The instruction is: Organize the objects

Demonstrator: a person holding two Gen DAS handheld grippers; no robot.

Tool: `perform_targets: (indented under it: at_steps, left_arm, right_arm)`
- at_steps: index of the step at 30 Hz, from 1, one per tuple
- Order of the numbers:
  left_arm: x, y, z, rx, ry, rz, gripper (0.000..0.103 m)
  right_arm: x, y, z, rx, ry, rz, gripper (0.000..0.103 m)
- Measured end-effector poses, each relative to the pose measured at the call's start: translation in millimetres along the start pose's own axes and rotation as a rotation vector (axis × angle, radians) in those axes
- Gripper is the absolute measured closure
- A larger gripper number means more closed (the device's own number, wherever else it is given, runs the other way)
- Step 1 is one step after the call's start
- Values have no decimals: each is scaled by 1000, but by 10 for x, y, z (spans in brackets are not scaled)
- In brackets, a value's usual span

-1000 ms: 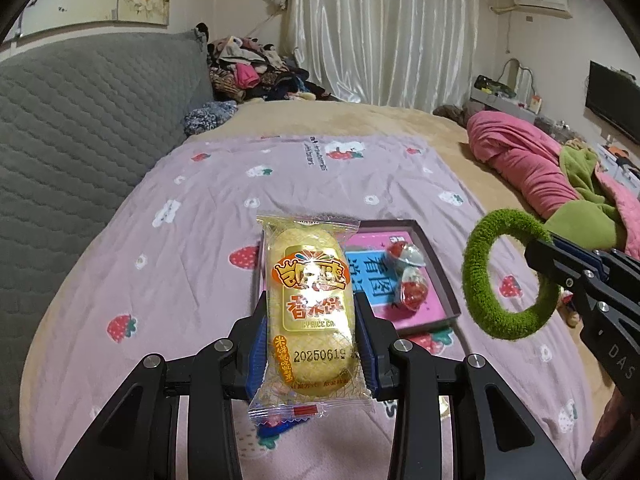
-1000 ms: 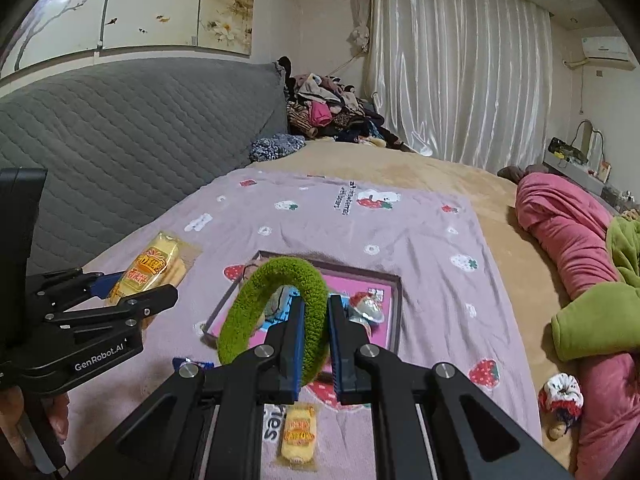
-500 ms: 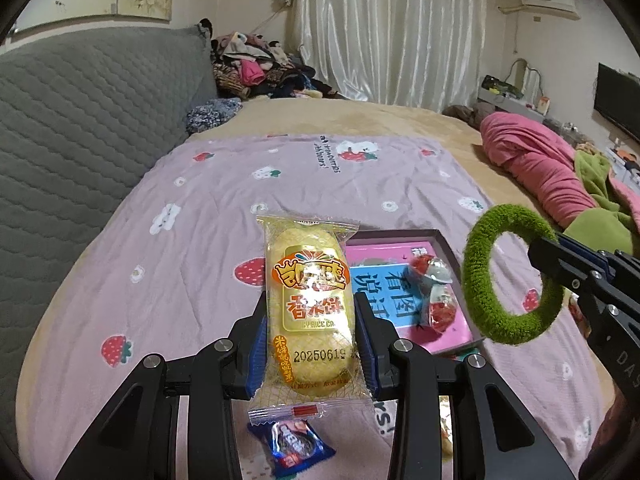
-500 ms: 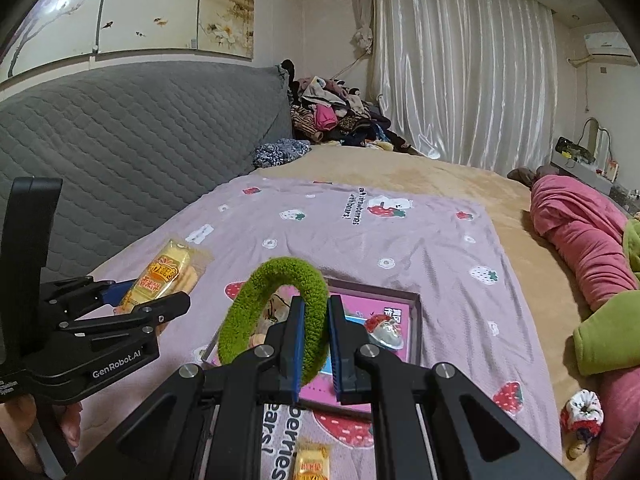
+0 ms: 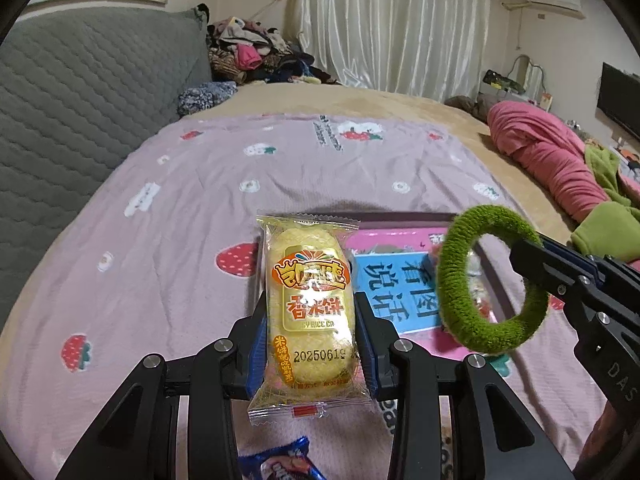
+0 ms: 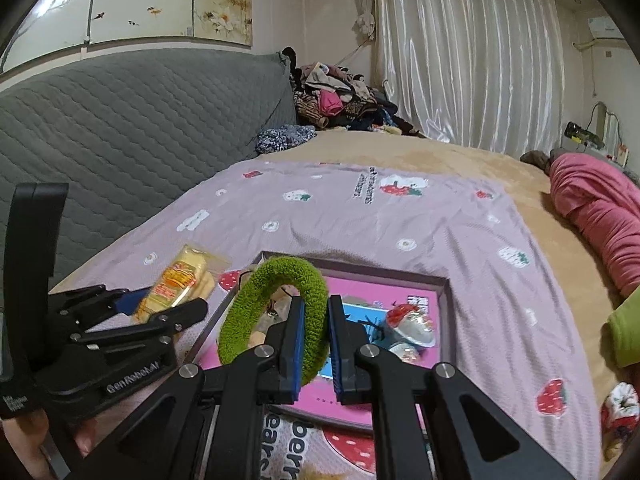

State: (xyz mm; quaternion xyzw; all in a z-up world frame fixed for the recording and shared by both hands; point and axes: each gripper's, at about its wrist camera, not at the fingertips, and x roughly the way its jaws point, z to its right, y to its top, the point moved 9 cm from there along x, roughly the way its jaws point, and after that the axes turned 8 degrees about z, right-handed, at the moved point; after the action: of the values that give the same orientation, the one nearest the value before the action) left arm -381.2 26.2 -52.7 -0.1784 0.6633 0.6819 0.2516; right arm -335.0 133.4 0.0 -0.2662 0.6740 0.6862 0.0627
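Both items were held in the air above the bed: the left gripper (image 5: 311,344) was clamped on the rice cake packet (image 5: 310,312), the right gripper (image 6: 314,336) pinched the green ring (image 6: 276,312). Foil sweets (image 6: 410,328) already lay in the pink tray (image 6: 448,312); a blue candy (image 5: 280,466) waited on the blanket, so plenty seemed left.

Both wrist cameras are looking forward along their fingers, low and close over the bed, facing the far curtain (image 5: 384,24). The left view is sitting further left, catching the right gripper (image 5: 532,256) at its right edge; the right view is catching the left gripper (image 6: 160,304) at its left. Both are sharing the purple blanket (image 6: 384,220) and pink tray (image 5: 404,236).
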Motion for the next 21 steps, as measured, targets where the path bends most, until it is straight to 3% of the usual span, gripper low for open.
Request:
perform_targets:
  at_steps: [13, 21]
  left_arm:
    - [612, -330, 38, 13, -1, -41, 64]
    - [854, -487, 15, 23, -6, -88, 64]
  right_arm:
    - [516, -362, 123, 25, -8, -28, 92]
    - [799, -608, 129, -23, -25, -116, 92]
